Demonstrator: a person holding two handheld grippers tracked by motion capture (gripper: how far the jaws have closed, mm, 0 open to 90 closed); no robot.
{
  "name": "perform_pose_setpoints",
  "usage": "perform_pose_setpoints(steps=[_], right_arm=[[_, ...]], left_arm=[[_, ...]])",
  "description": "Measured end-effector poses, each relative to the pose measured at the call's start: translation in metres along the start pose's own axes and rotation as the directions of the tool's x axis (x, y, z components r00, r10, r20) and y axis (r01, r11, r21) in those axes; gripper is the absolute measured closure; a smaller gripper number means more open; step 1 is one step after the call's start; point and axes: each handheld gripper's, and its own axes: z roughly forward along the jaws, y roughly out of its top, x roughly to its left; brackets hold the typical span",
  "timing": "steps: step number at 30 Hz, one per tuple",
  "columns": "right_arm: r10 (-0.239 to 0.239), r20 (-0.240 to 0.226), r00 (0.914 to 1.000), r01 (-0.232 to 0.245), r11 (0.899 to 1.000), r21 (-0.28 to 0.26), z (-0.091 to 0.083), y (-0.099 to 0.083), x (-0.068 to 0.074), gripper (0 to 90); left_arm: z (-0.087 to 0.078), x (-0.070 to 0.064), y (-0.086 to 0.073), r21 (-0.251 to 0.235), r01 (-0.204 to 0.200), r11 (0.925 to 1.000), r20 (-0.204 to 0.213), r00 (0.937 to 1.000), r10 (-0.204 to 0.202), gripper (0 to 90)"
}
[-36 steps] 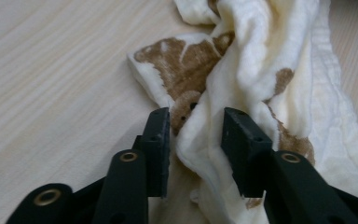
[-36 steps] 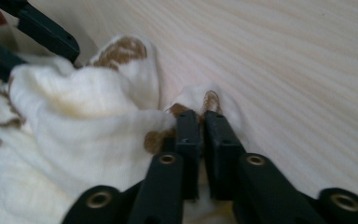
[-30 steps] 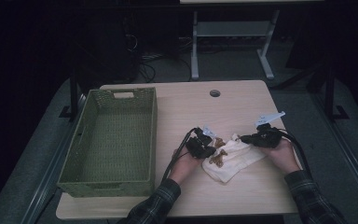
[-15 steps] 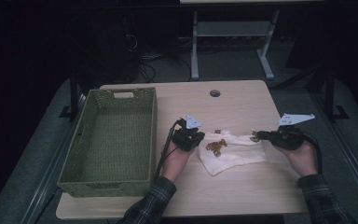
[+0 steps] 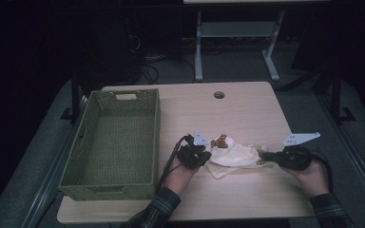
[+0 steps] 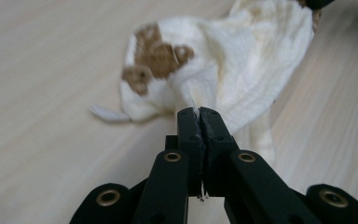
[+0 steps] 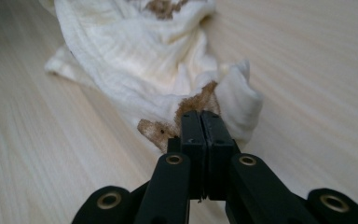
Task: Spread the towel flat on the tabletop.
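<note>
A cream cloth (image 5: 235, 155) with brown patches is held stretched near the bench's (image 5: 247, 109) front edge, right of centre. One end is pinched by the left hand-held gripper (image 5: 206, 154), jaws pressed together on the fabric; the opposite end is clamped likewise by the right hand-held gripper (image 5: 262, 155). A green woven basket (image 5: 114, 142) is seen along the left edge. No writing can be read.

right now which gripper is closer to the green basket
Left. The left gripper grips the cloth just beside the green basket; the right gripper holds the cloth's far end.
</note>
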Motion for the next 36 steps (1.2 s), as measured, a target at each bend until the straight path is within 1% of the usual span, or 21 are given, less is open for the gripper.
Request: perform_pose_setpoints(steps=[1, 3, 5, 6, 7, 8, 10, 12, 14, 16, 17, 18, 20, 22, 23, 25, 28, 30, 31, 34, 36], right_arm=[[-0.002, -0.003, 1.0000, 0.002, 1.000, 0.011, 0.001, -0.003, 0.001, 88.6], [0.015, -0.022, 0.9997, -0.014, 0.999, 0.034, 0.004, -0.008, 0.002, 88.6], [0.016, -0.034, 0.9993, -0.013, 0.996, 0.085, 0.012, -0.015, 0.007, 88.6], [0.016, -0.034, 0.9993, -0.013, 0.996, 0.085, 0.012, -0.015, 0.007, 88.6], [0.018, -0.039, 0.9991, -0.014, 0.995, 0.099, 0.014, -0.016, 0.008, 88.3], [0.010, -0.037, 0.9993, -0.006, 0.995, 0.097, 0.015, -0.017, 0.008, 88.2], [0.015, -0.040, 0.9991, -0.011, 0.995, 0.101, 0.014, -0.016, 0.009, 87.0], [0.018, -0.052, 0.9985, -0.013, 0.997, 0.080, 0.011, -0.013, 0.009, 81.1], [-0.003, -0.051, 0.9987, 0.006, 0.999, 0.052, 0.007, -0.009, 0.009, 76.4], [-0.025, -0.038, 0.9990, 0.026, 1.000, 0.005, -0.001, 0.000, 0.011, 71.5], [-0.025, -0.038, 0.9990, 0.026, 1.000, 0.005, -0.001, 0.000, 0.011, 71.5], [-0.034, -0.031, 0.9990, 0.033, 0.999, -0.010, -0.003, 0.003, 0.011, 70.6], [-0.046, -0.005, 0.9989, 0.046, 0.999, -0.027, -0.004, 0.010, 0.010, 69.5], [-0.045, 0.002, 0.9990, 0.045, 0.998, -0.046, 0.001, 0.023, 0.002, 69.5], [-0.045, 0.002, 0.9990, 0.045, 0.998, -0.046, 0.001, 0.023, 0.002, 69.5], [-0.035, -0.001, 0.9994, 0.035, 0.998, -0.047, 0.011, 0.031, -0.009, 69.5], [-0.014, -0.018, 0.9997, 0.013, 0.999, -0.035, 0.026, 0.038, -0.021, 69.5], [-0.006, -0.019, 0.9998, 0.006, 1.000, -0.016, 0.038, 0.041, -0.028, 69.2], [0.004, -0.030, 0.9995, -0.004, 1.000, -0.010, 0.044, 0.043, -0.031, 69.2], [0.022, -0.064, 0.9977, -0.022, 1.000, -0.004, 0.056, 0.045, -0.034, 68.7], [0.023, -0.088, 0.9959, -0.022, 1.000, 0.010, 0.066, 0.046, -0.032, 68.4]], left_arm=[[0.001, -0.001, -0.002, 0.015, 0.000, 0.9999, 0.006, 1.0000, 0.000, 87.7], [0.004, -0.004, -0.007, 0.045, -0.001, 0.9990, 0.015, 0.9999, 0.000, 87.7], [0.008, -0.005, -0.010, 0.075, -0.006, 0.9972, 0.019, 0.9998, 0.005, 87.7], [0.009, -0.005, -0.011, 0.084, -0.007, 0.9964, 0.020, 0.9998, 0.005, 87.7], [0.011, -0.005, -0.012, 0.092, -0.005, 0.9958, 0.027, 0.9996, 0.002, 87.5], [0.012, -0.004, -0.012, 0.100, -0.012, 0.9949, 0.026, 0.9996, 0.009, 87.2], [0.012, -0.004, -0.011, 0.087, -0.004, 0.9962, 0.017, 0.9999, 0.002, 85.9], [0.009, -0.003, -0.008, 0.067, -0.002, 0.9978, 0.007, 1.0000, 0.002, 82.0], [0.006, 0.000, -0.004, 0.035, 0.012, 0.9993, -0.003, 0.9999, -0.012, 78.8], [0.003, 0.004, 0.001, 0.016, 0.017, 0.9997, -0.014, 0.9998, -0.017, 74.3], [0.003, 0.006, 0.003, 0.005, 0.024, 0.9997, -0.019, 0.9995, -0.024, 74.3], [0.003, 0.009, 0.007, -0.010, 0.024, 0.9997, -0.034, 0.9991, -0.025, 72.9], [0.006, 0.015, 0.013, -0.024, 0.021, 0.9995, -0.055, 0.9983, -0.022, 71.8], [0.010, 0.020, 0.018, -0.029, 0.020, 0.9994, -0.065, 0.9976, -0.022, 70.9], [0.014, 0.021, 0.020, -0.027, 0.022, 0.9994, -0.071, 0.9972, -0.024, 70.9], [0.020, 0.026, 0.023, -0.020, 0.019, 0.9996, -0.084, 0.9963, -0.020, 70.3], [0.031, 0.033, 0.026, -0.018, 0.034, 0.9993, -0.091, 0.9953, -0.035, 69.2], [0.037, 0.037, 0.027, -0.002, 0.044, 0.9990, -0.085, 0.9954, -0.044, 68.7], [0.040, 0.038, 0.026, 0.005, 0.051, 0.9987, -0.080, 0.9955, -0.050, 68.3], [0.048, 0.039, 0.024, 0.035, 0.044, 0.9984, -0.074, 0.9964, -0.041, 67.4], [0.053, 0.037, 0.023, 0.054, 0.036, 0.9979, -0.070, 0.9970, -0.032, 67.5]])
